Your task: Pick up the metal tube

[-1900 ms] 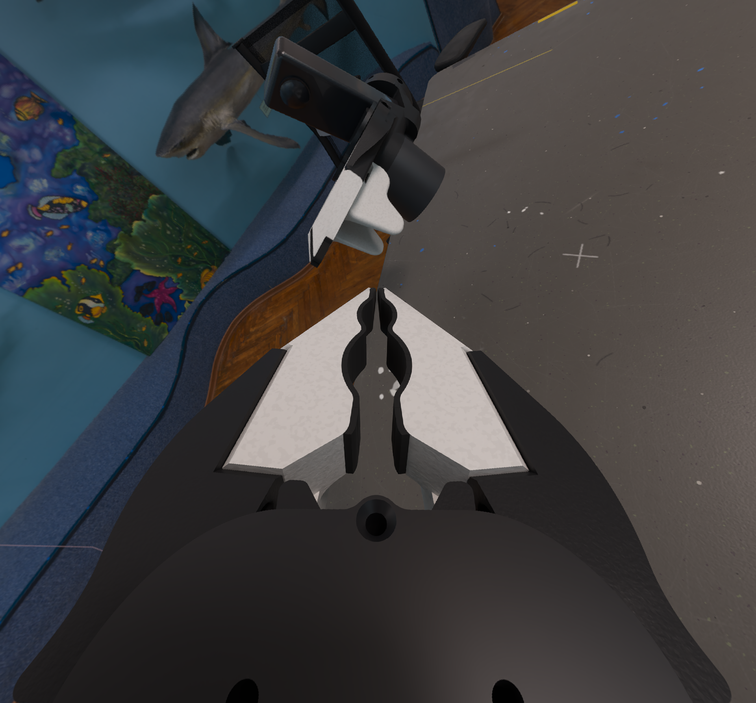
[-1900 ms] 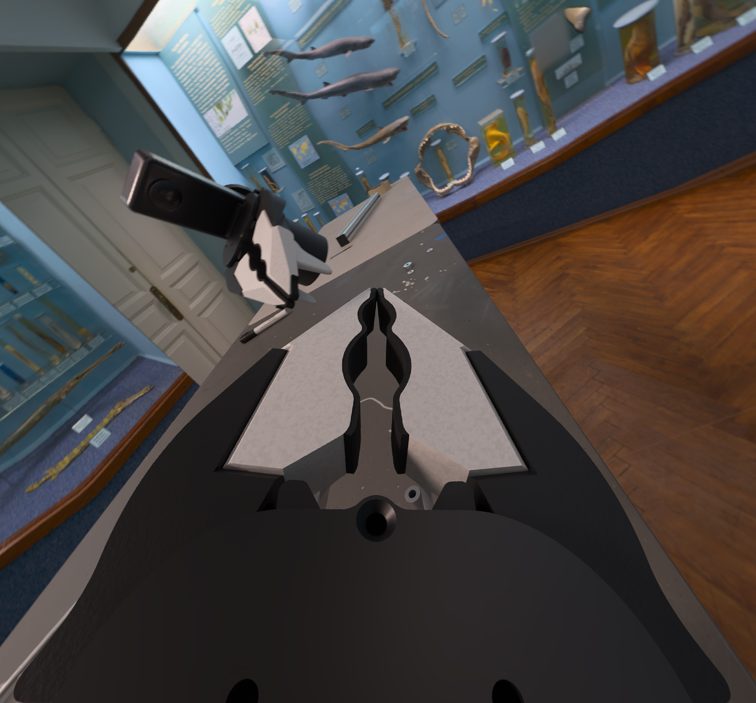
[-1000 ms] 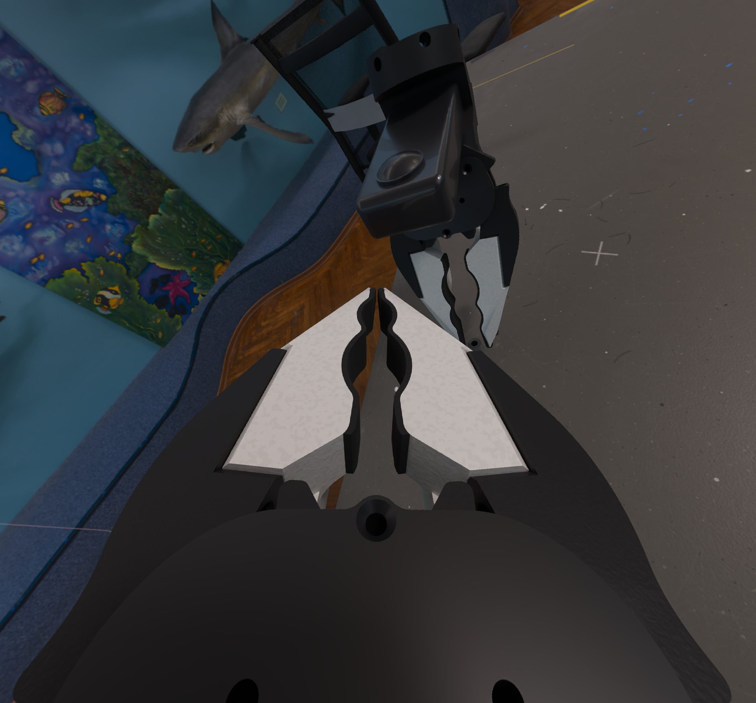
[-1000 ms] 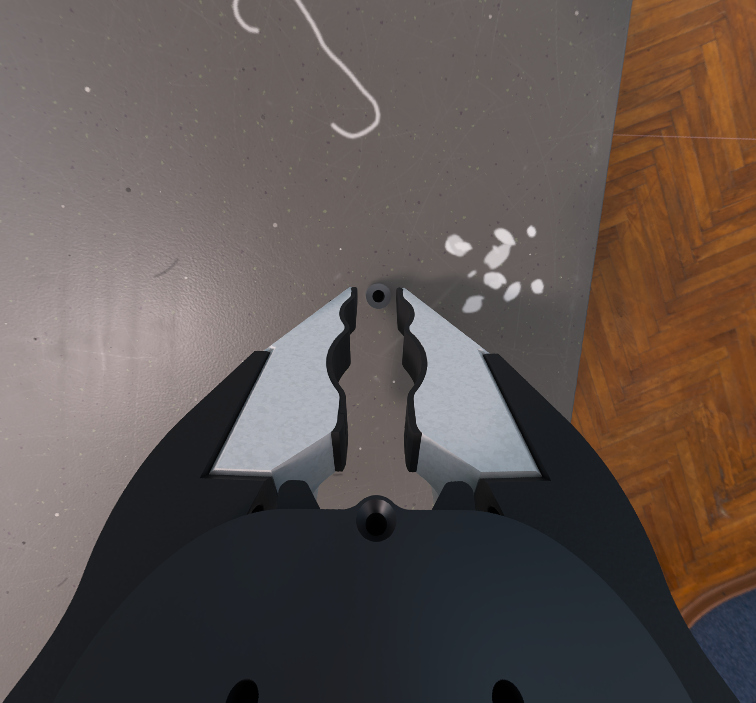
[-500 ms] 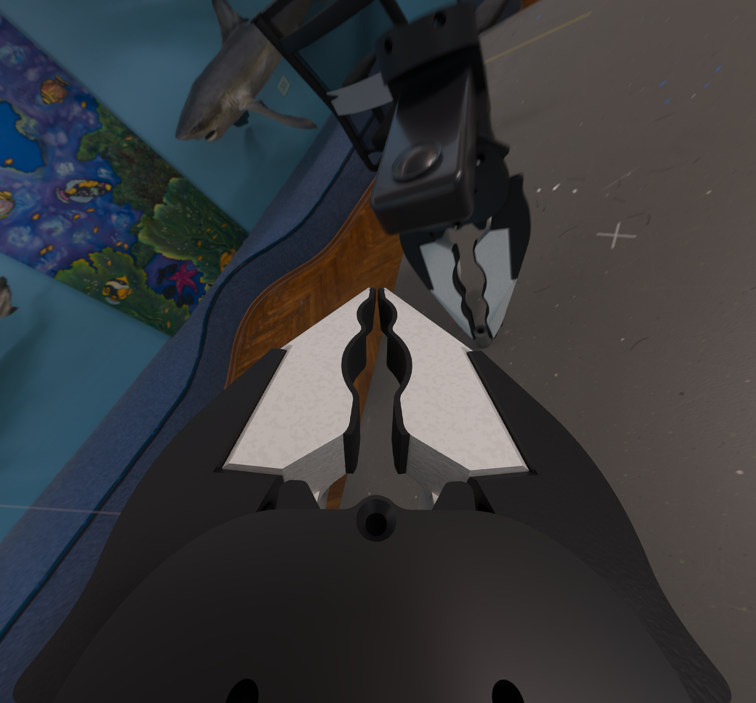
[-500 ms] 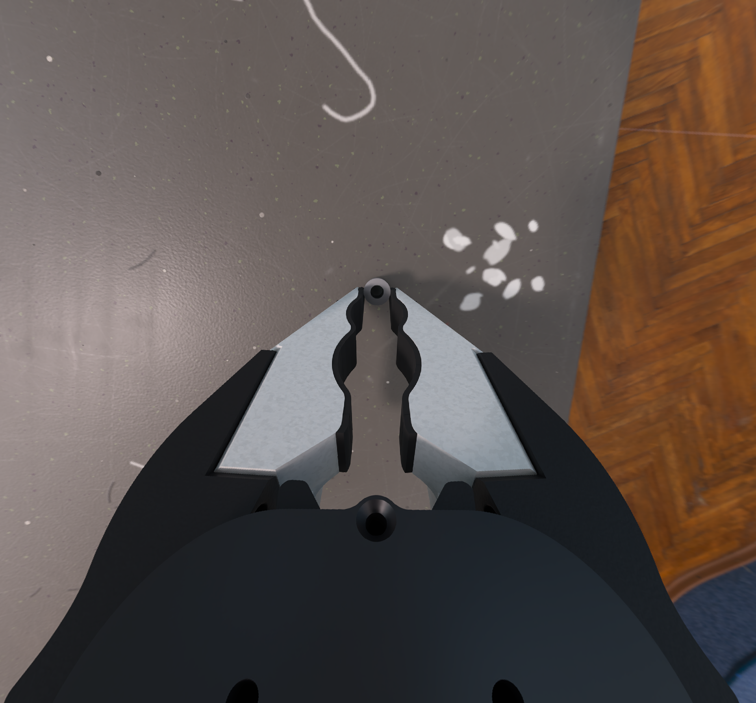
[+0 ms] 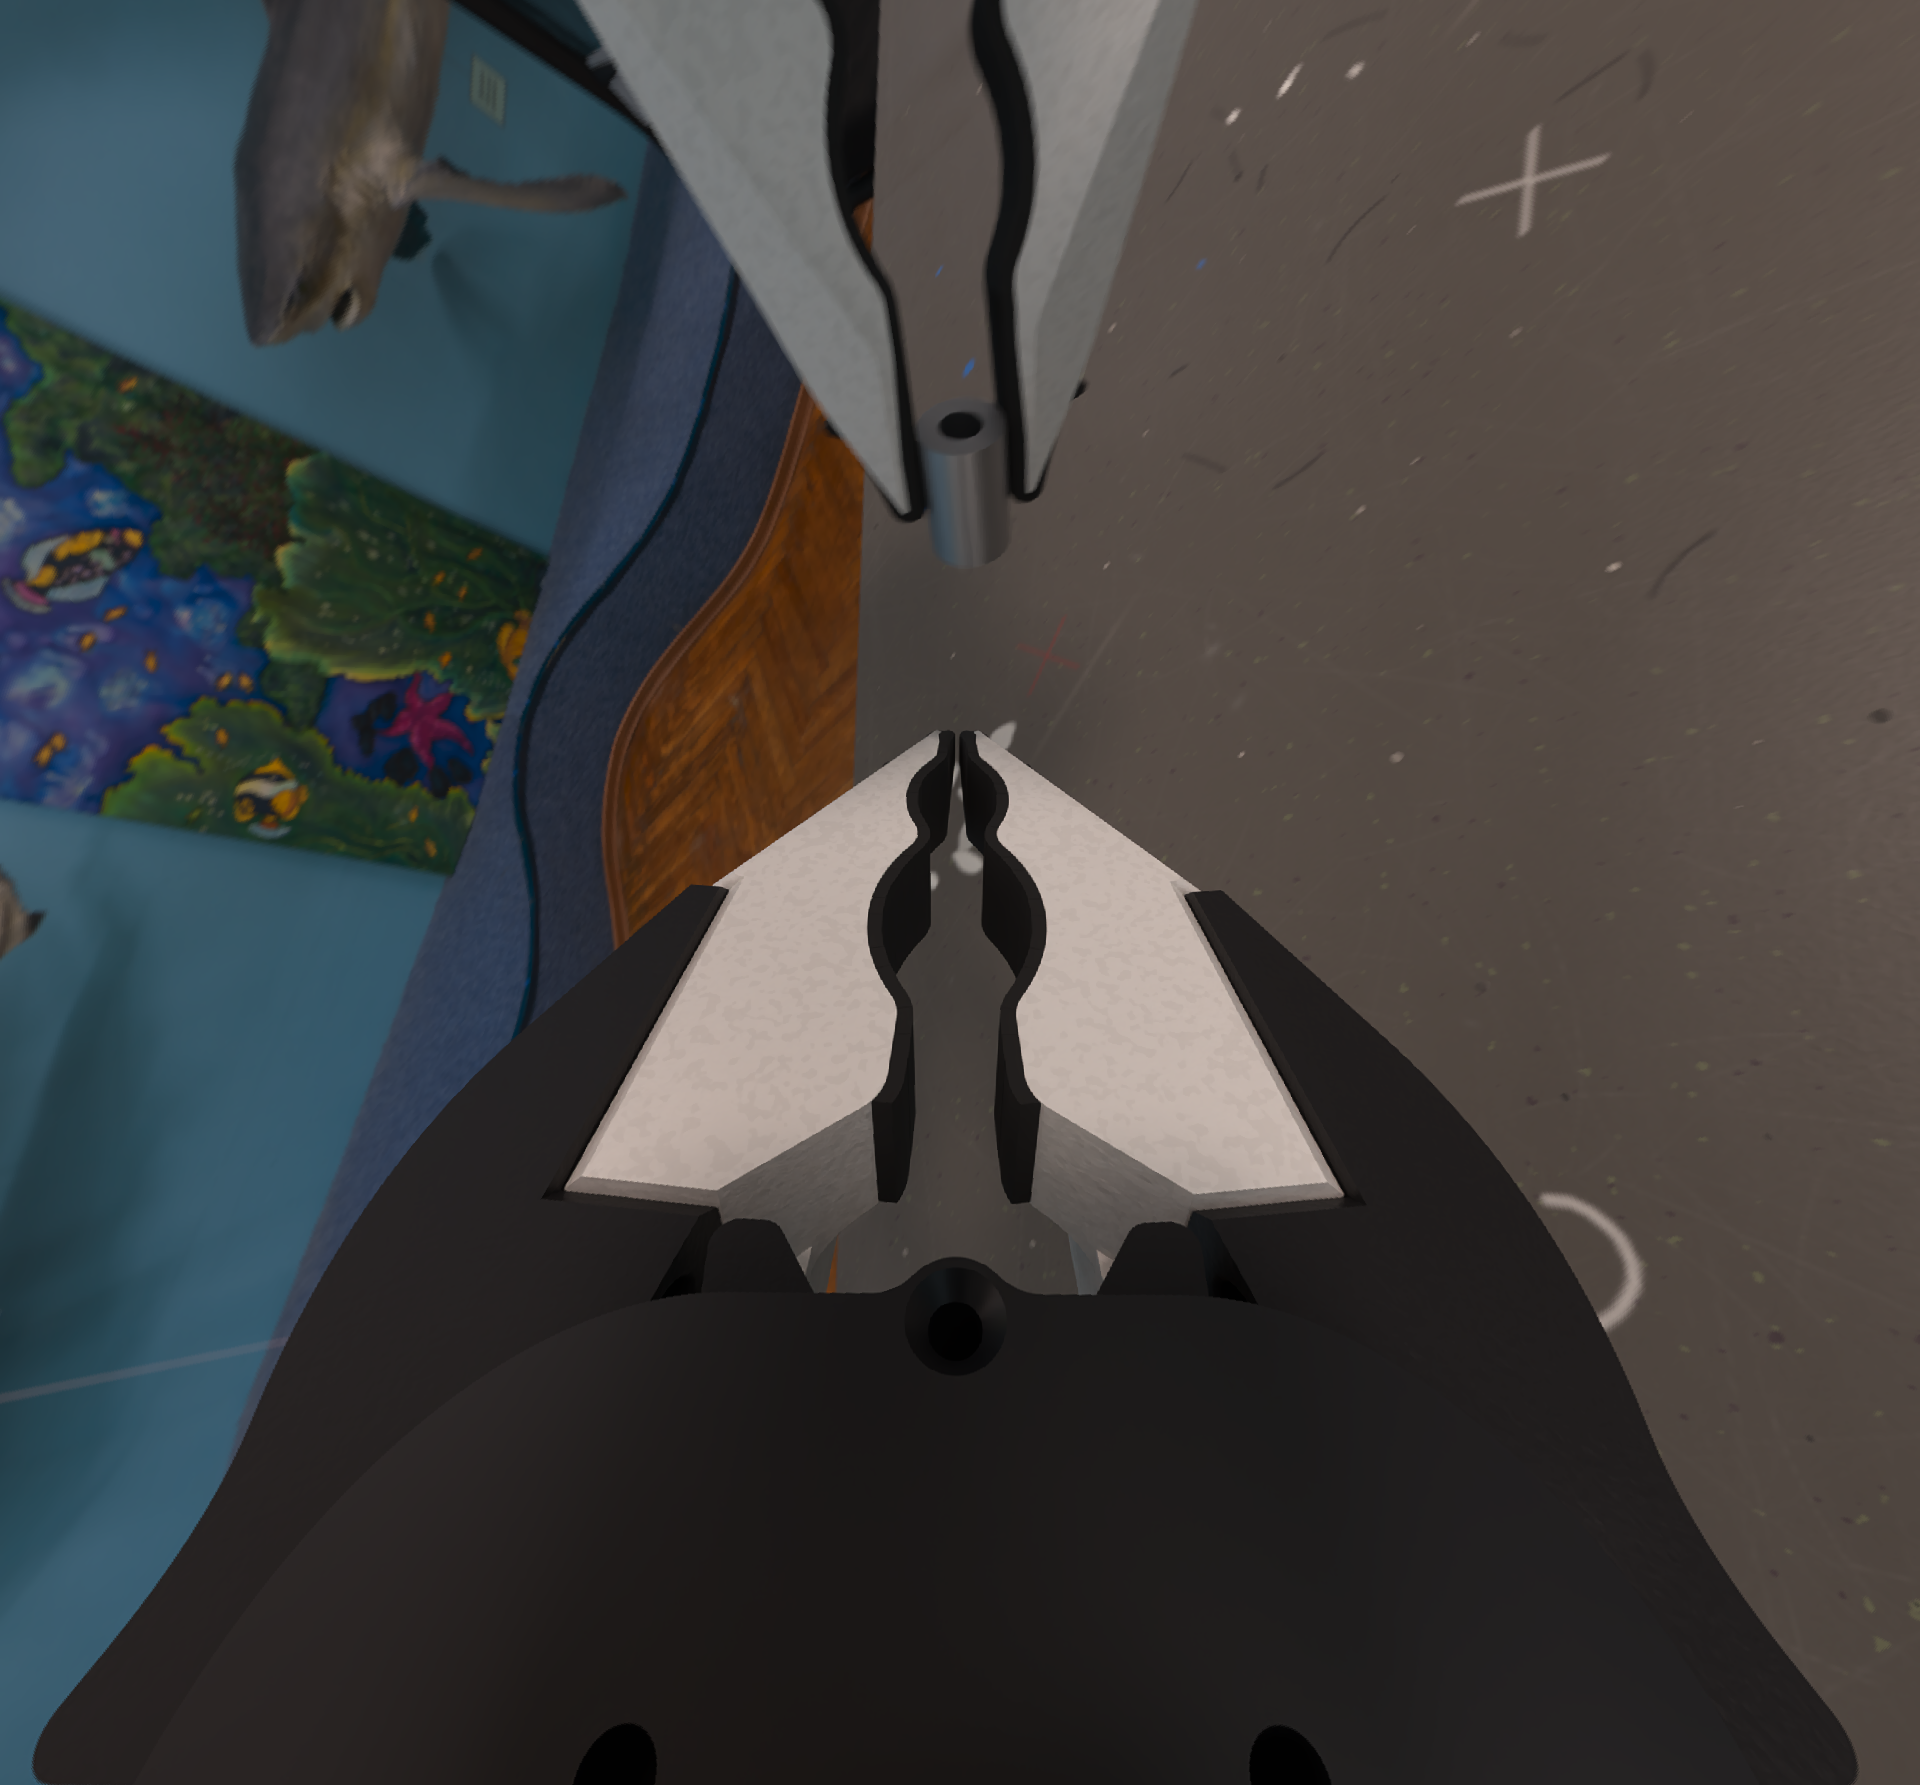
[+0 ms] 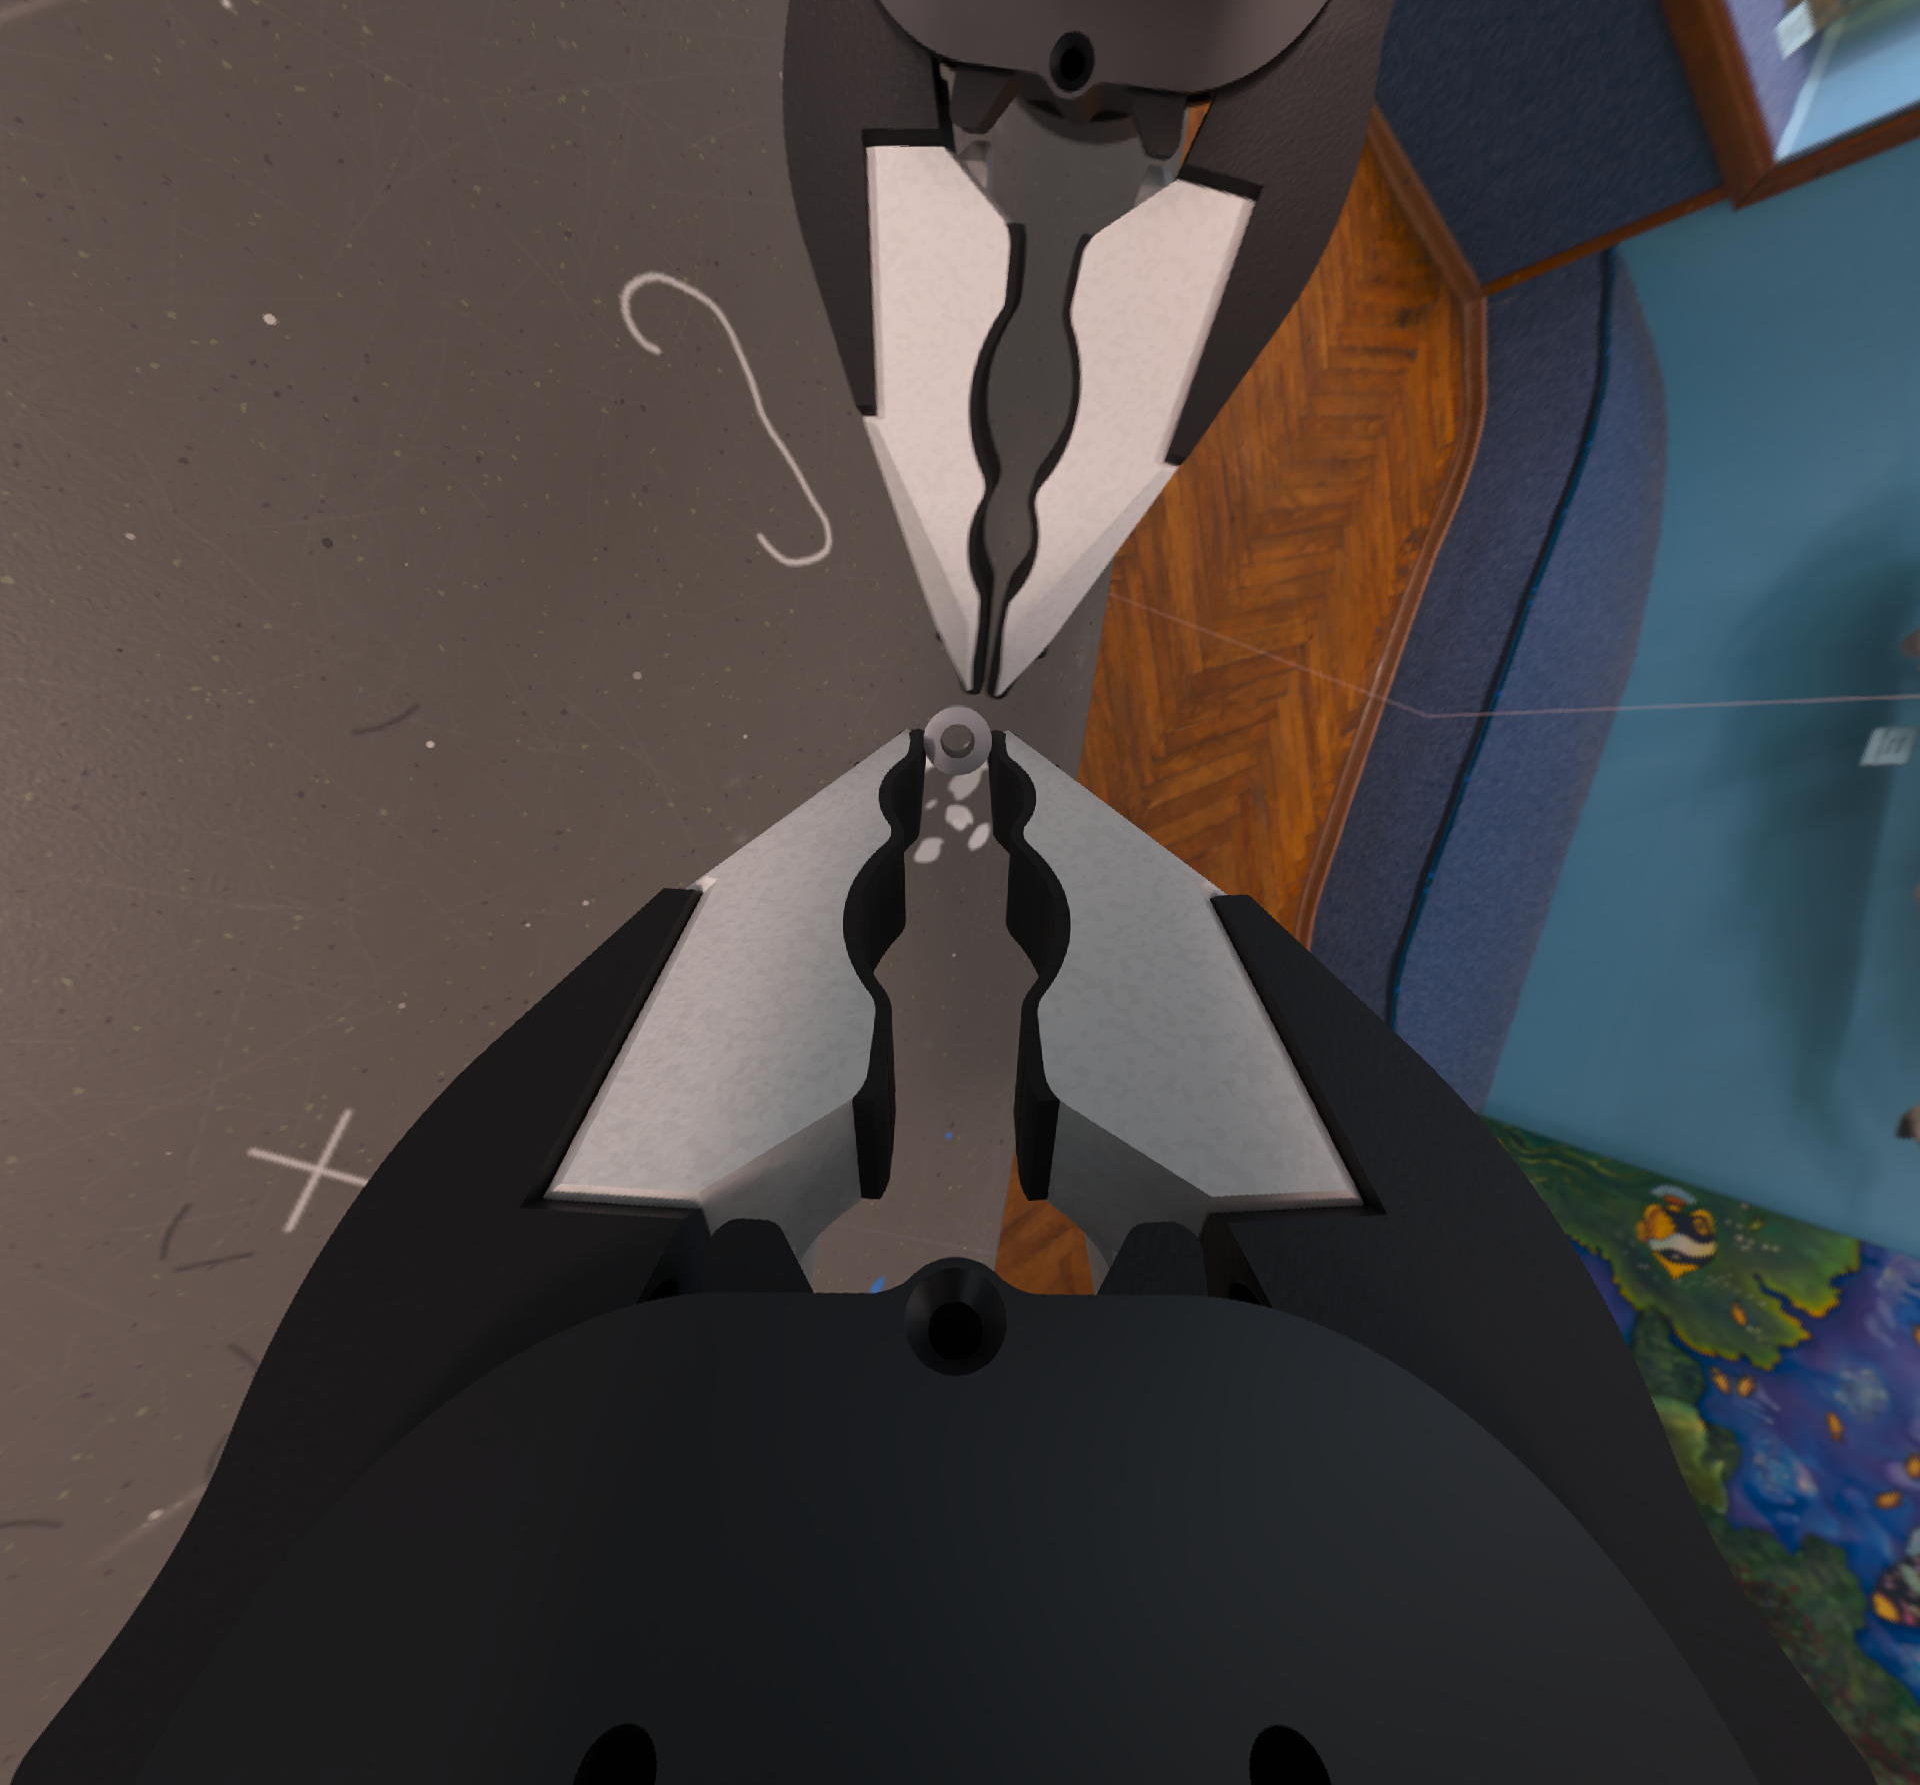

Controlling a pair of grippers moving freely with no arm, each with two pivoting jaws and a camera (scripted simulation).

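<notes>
Left wrist view, right gripper: the right gripper point(image 7: 964, 488) now fills the top of the picture, much nearer than half a second ago, when it stood smaller and farther off over the bench point(image 7: 1507, 800).
Left wrist view, tube: the metal tube point(image 7: 966, 483) is pinched between the tips of the right gripper's fingers point(image 7: 748, 135). Its open end faces up and its lower end sticks out past the tips.
Left wrist view, tube height: the tube looks clear of the bench, but I cannot tell this surely from here.
Left wrist view, left gripper: the left gripper point(image 7: 956, 740) has its fingers nearly together, only a thin slit between the tips, and it holds nothing, the same as in the earlier pictures.
Right wrist view, tube: the tube point(image 8: 956, 743) sits end-on at the very tips of the right gripper point(image 8: 957, 748), gripped from both sides.
Right wrist view, change: one second ago the fingers were wider and the tube stood free just beyond them. Now they are closed on it.
Right wrist view, background: the white flecks point(image 8: 951, 826) on the bench have shifted from beside the tube to under the fingers, so the gripper has moved.
Right wrist view, left gripper: it point(image 8: 987, 691) points tip to tip at the tube, just beside it, not touching.
Meaning for the task: the grasp seems made and the lift seems begun. The hold is only at the tips, so the tube could slip.
</notes>
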